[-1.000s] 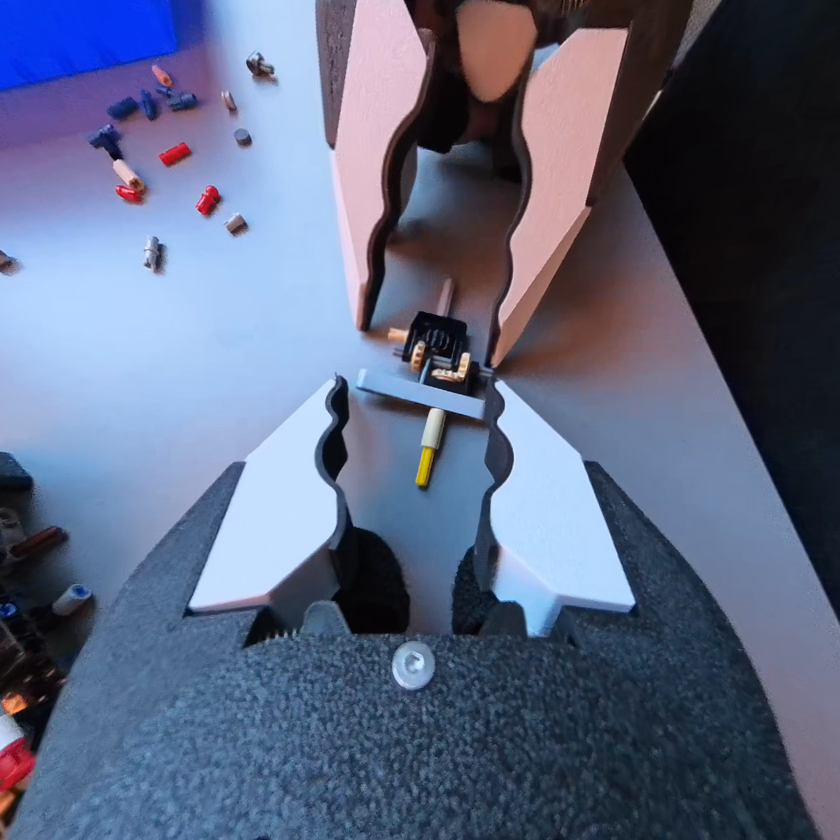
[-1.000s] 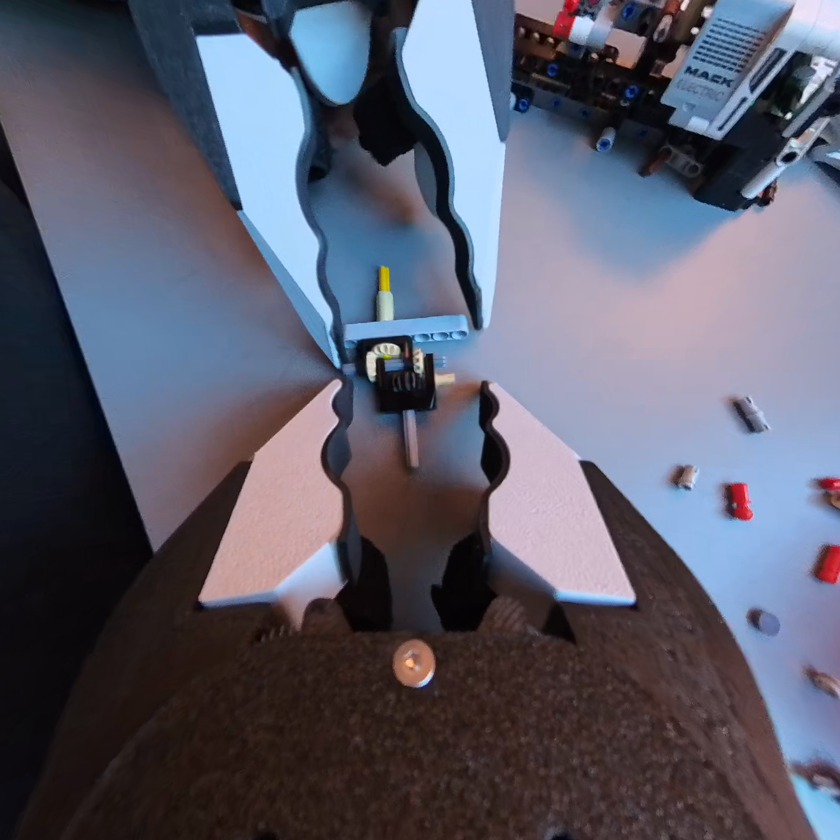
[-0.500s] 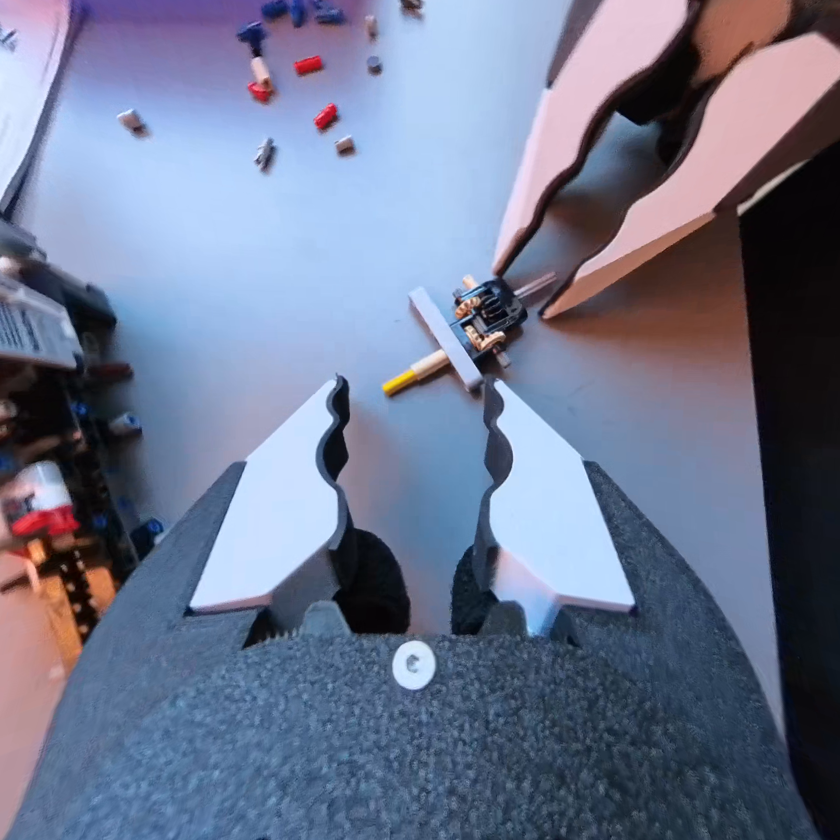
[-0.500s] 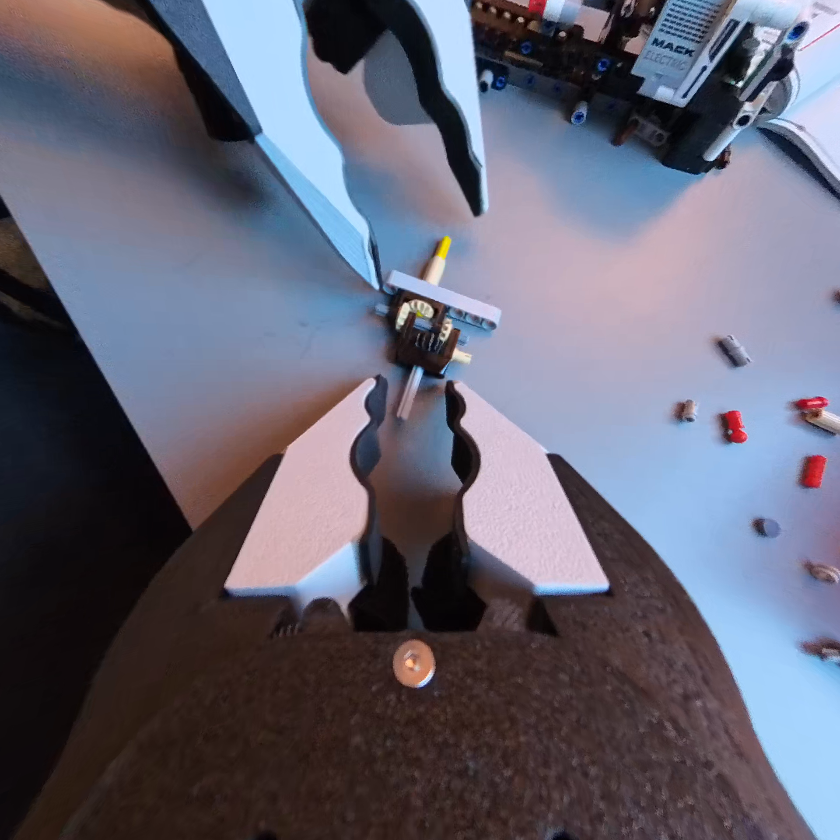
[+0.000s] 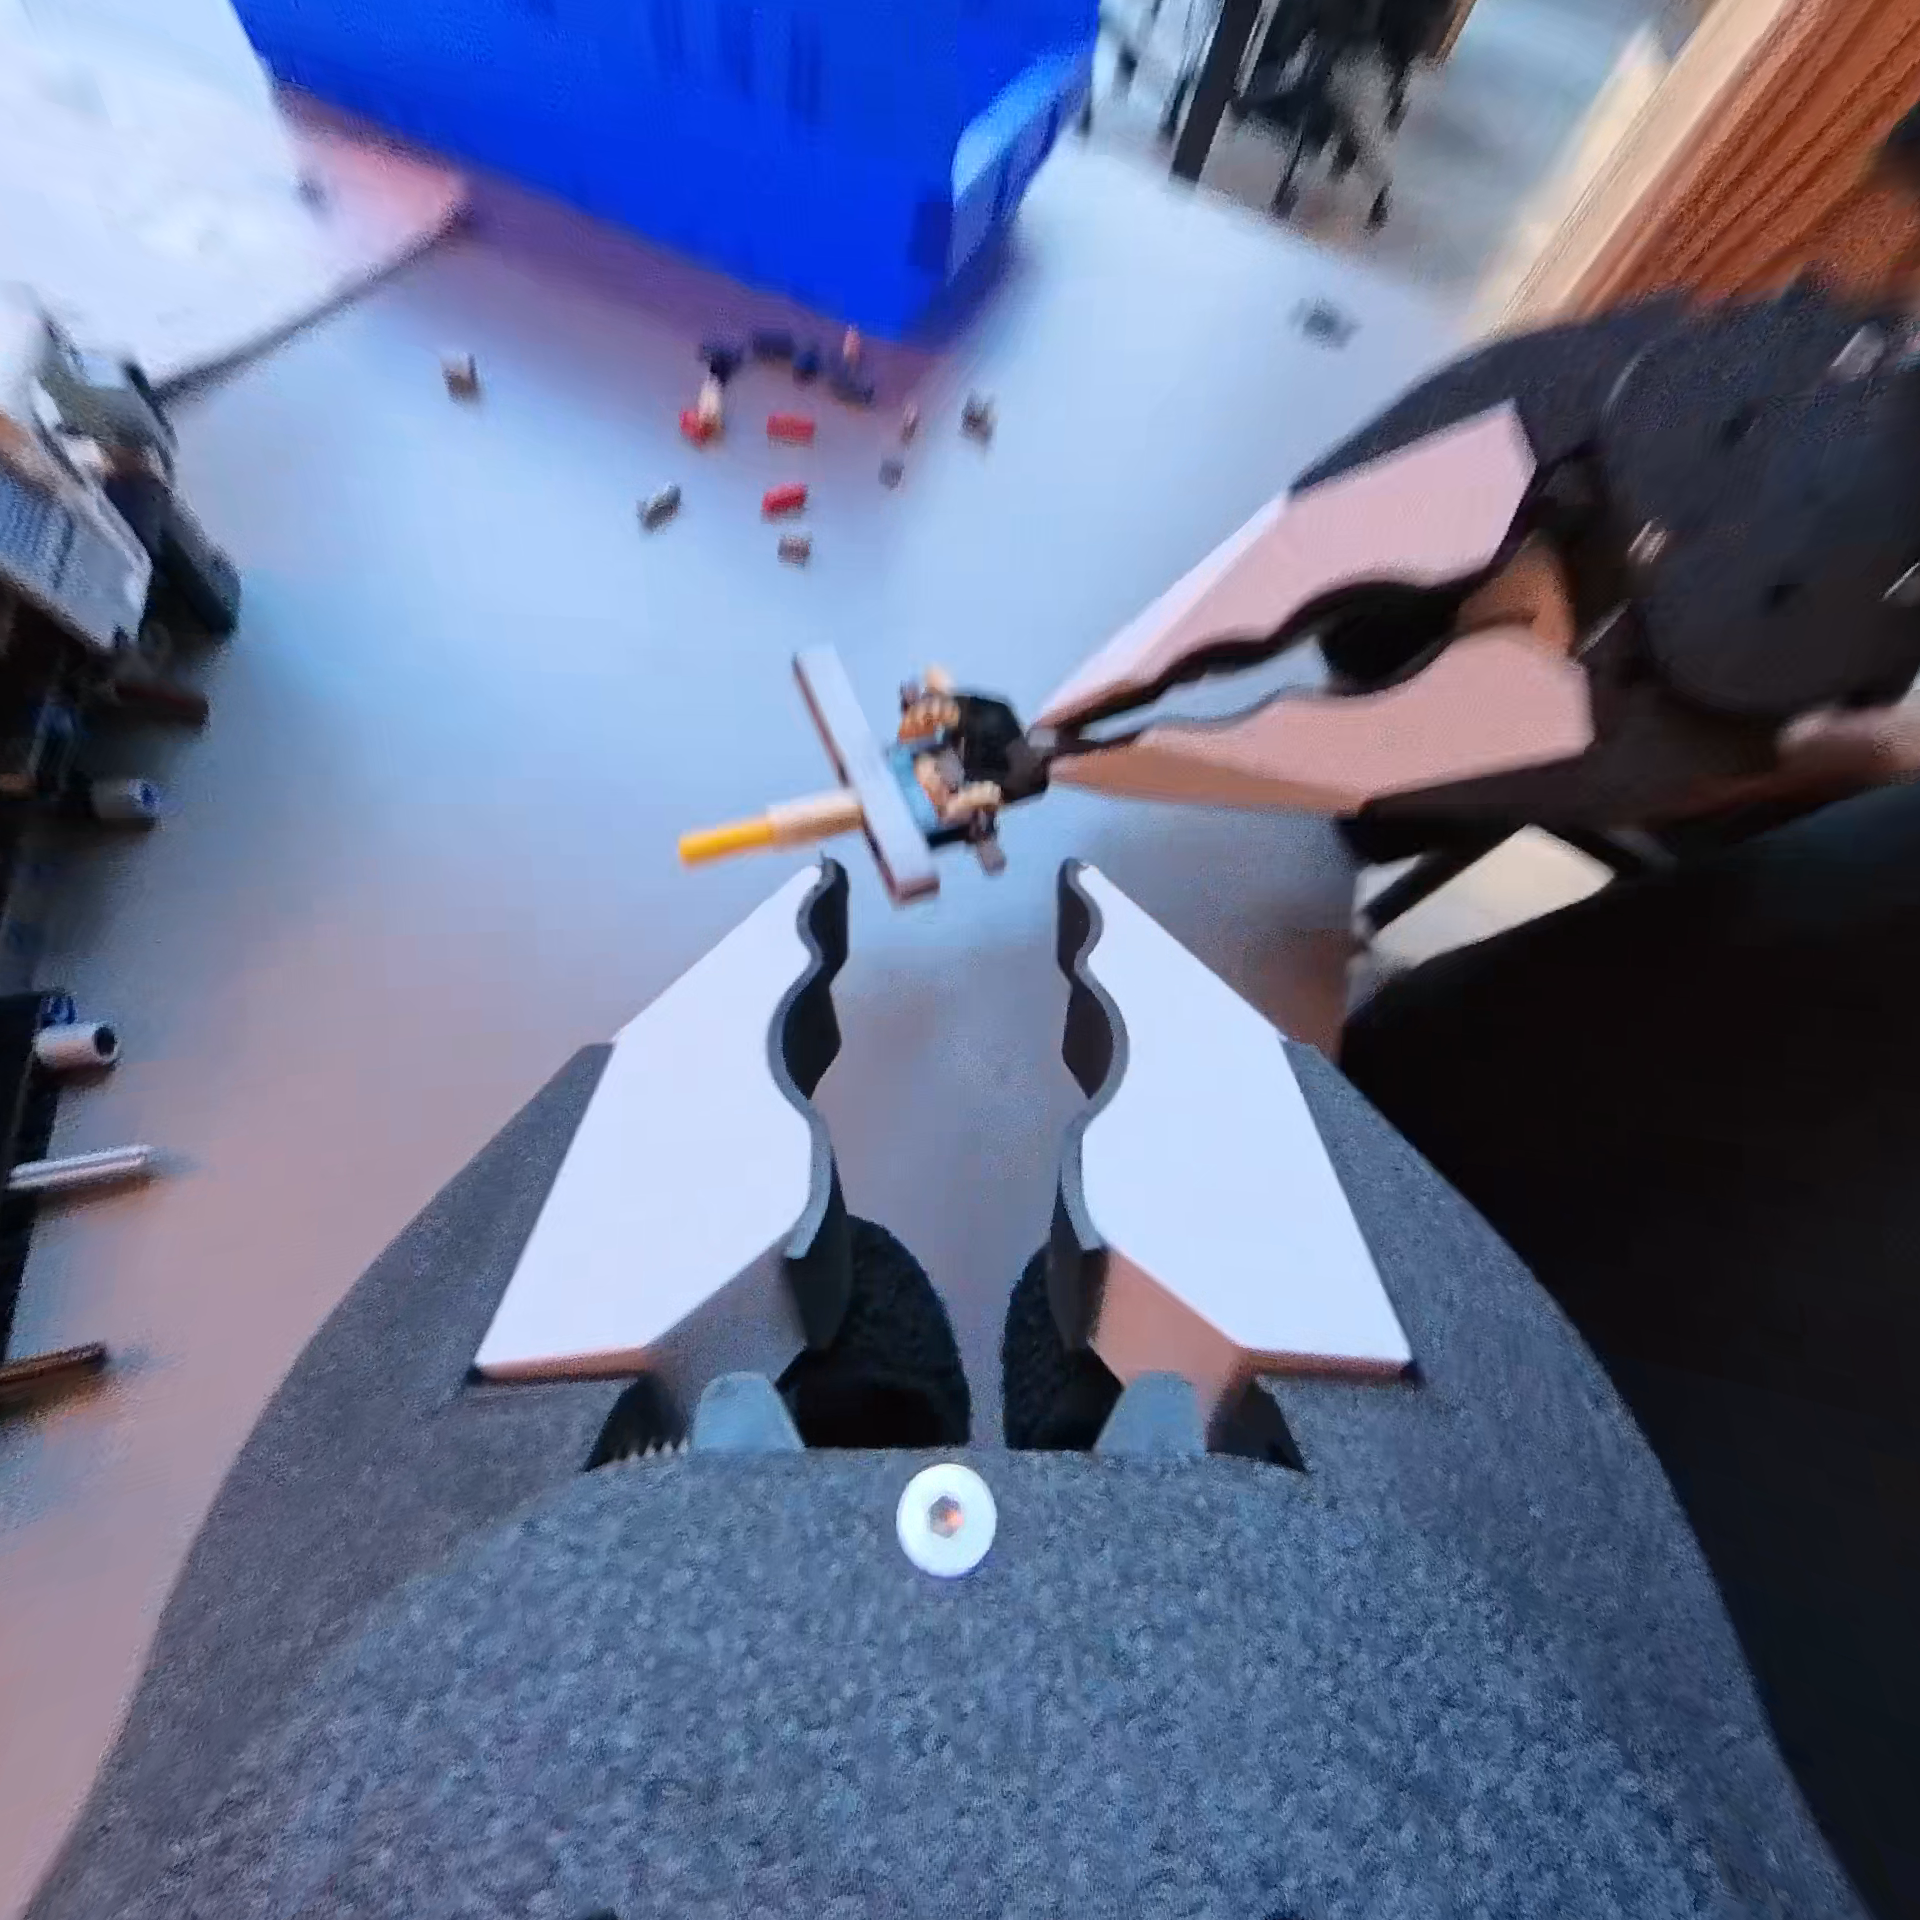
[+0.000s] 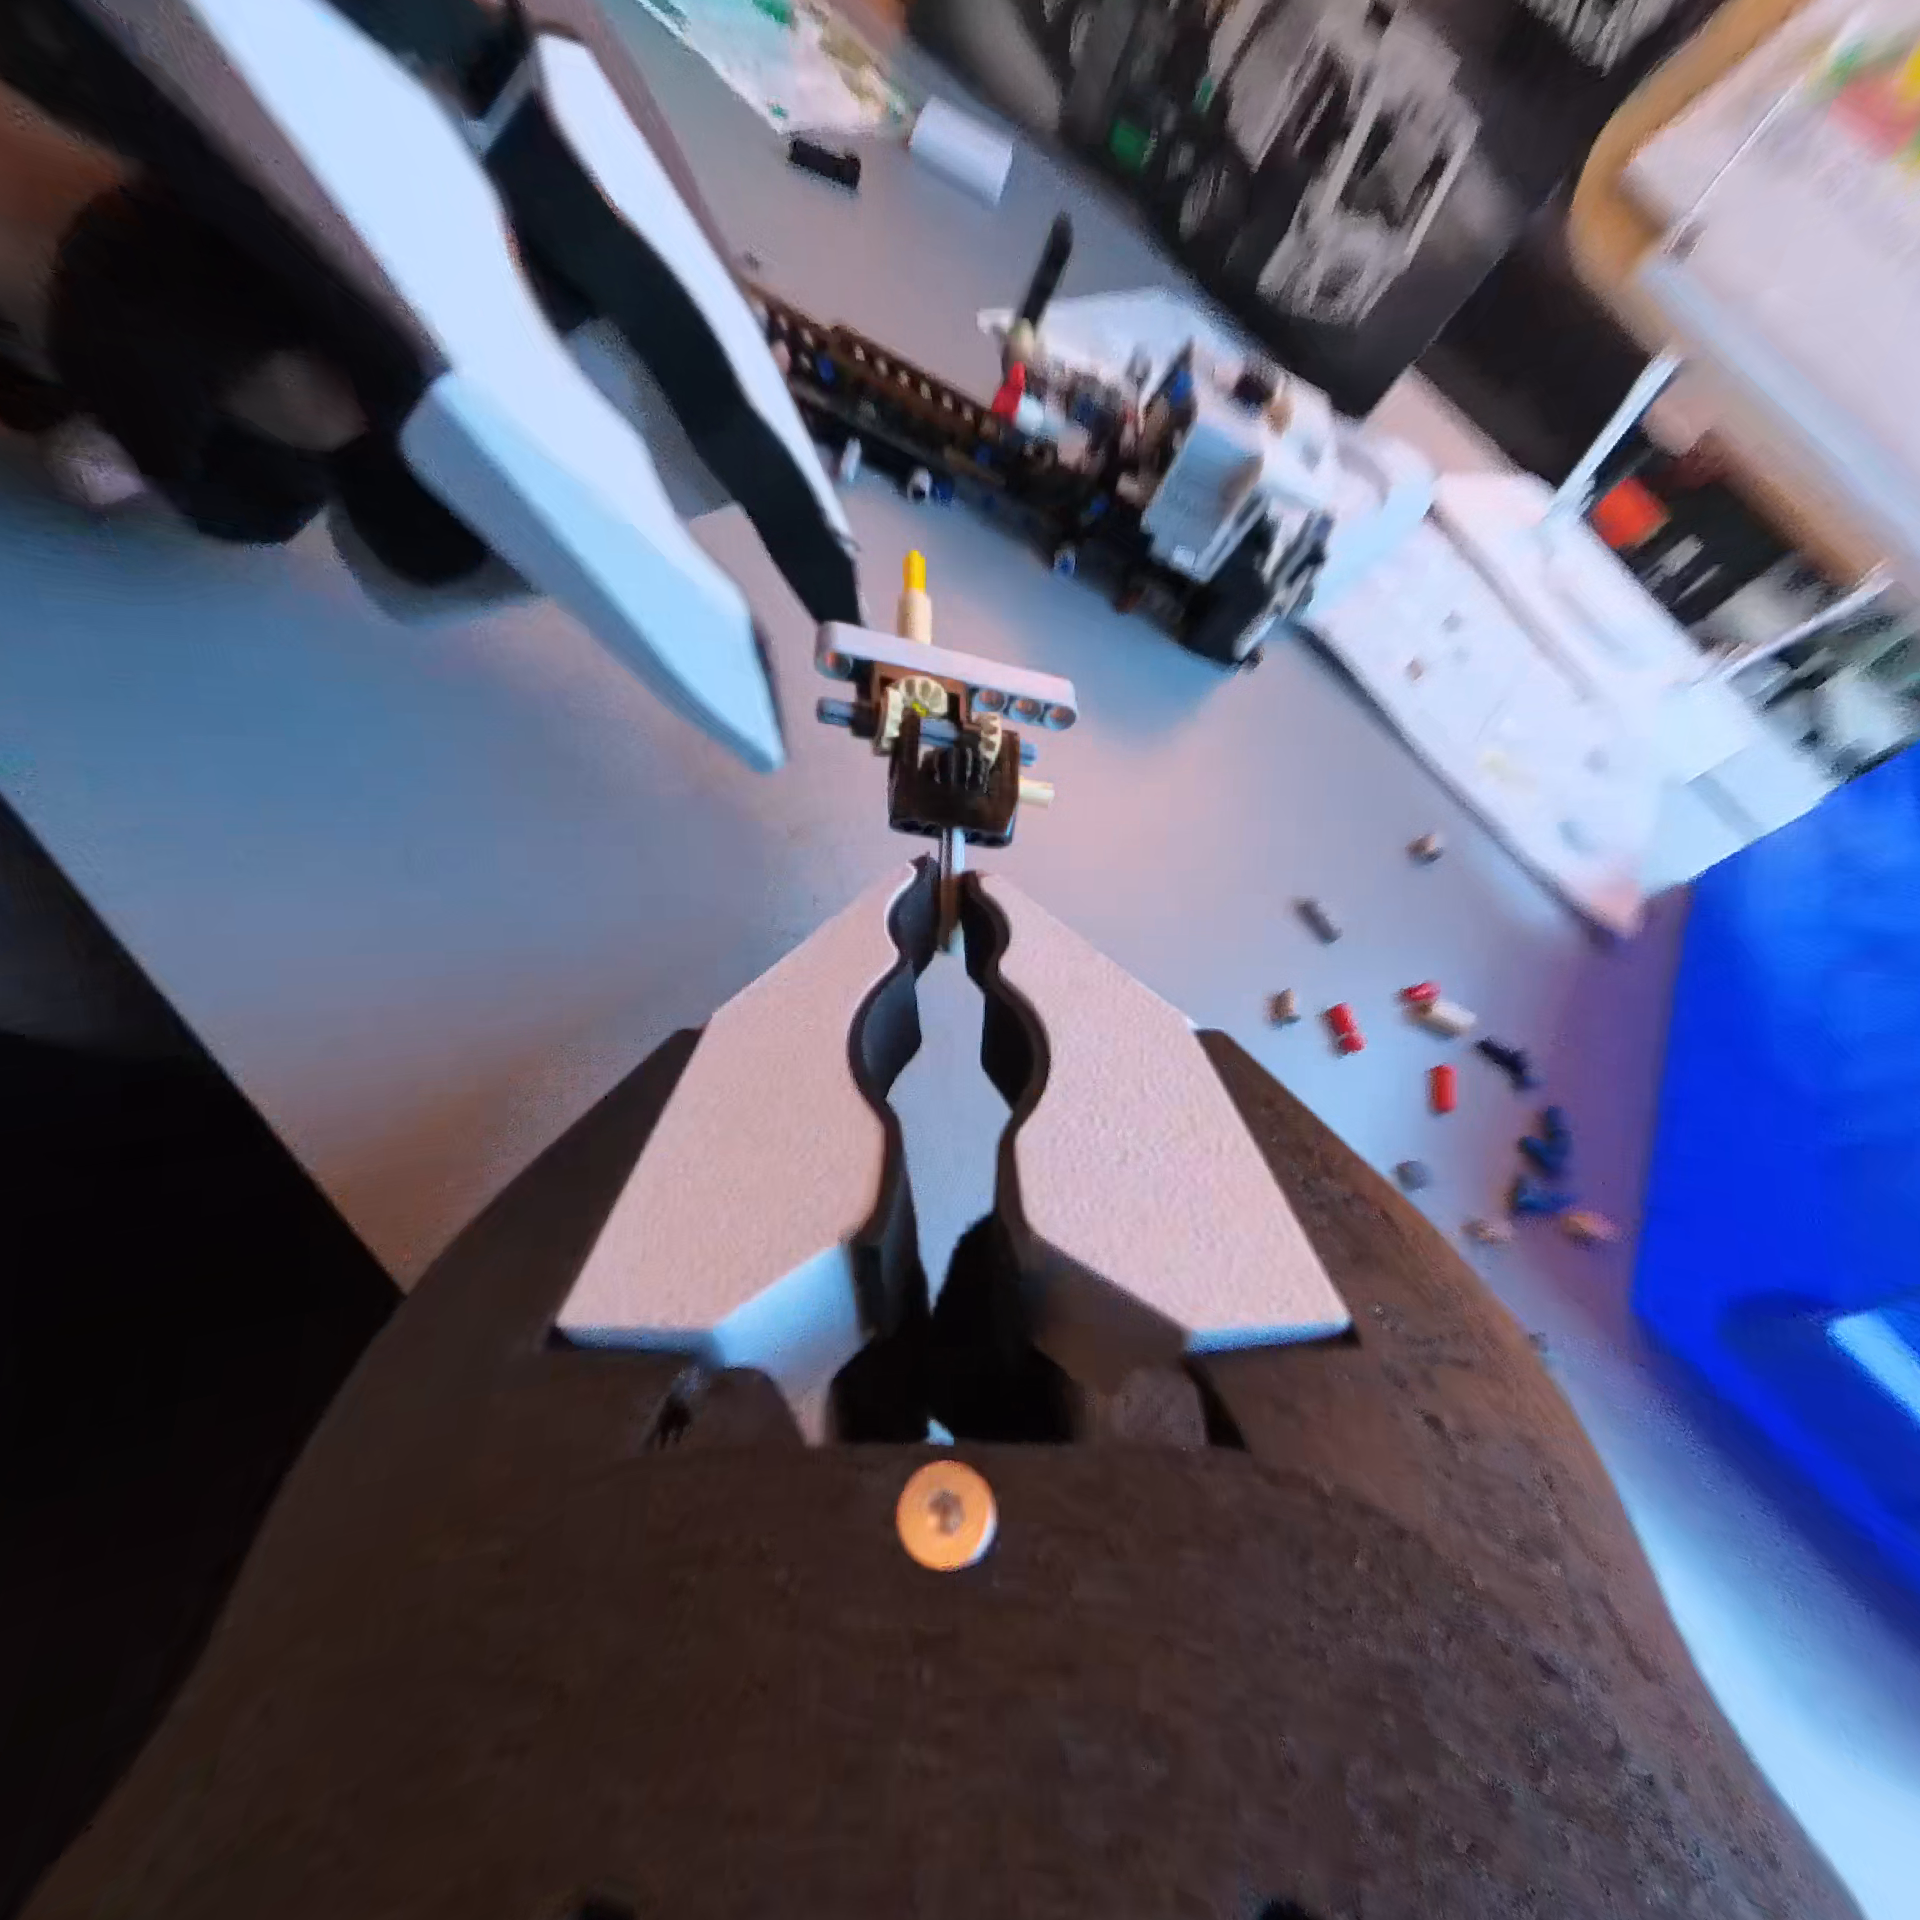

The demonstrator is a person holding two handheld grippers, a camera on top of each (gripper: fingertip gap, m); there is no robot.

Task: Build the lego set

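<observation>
My right gripper is shut on the grey axle of a small gear assembly: a black frame with tan gears, a grey beam and a tan and yellow pin. It holds the assembly up off the grey table. In the left wrist view the assembly hangs in the air just beyond my fingertips, held by the right gripper coming from the right. My left gripper is open and empty, just below the assembly. It shows in the right wrist view at the upper left.
Several small red, blue, tan and grey loose pieces lie on the table near a blue box. A partly built truck model stands farther back, with an open booklet beside it. The table edge runs along the right.
My right gripper has shut on the assembly's axle and lifted it off the table. My left gripper has drawn back and tilted up, staying open. Both views are blurred by motion.
</observation>
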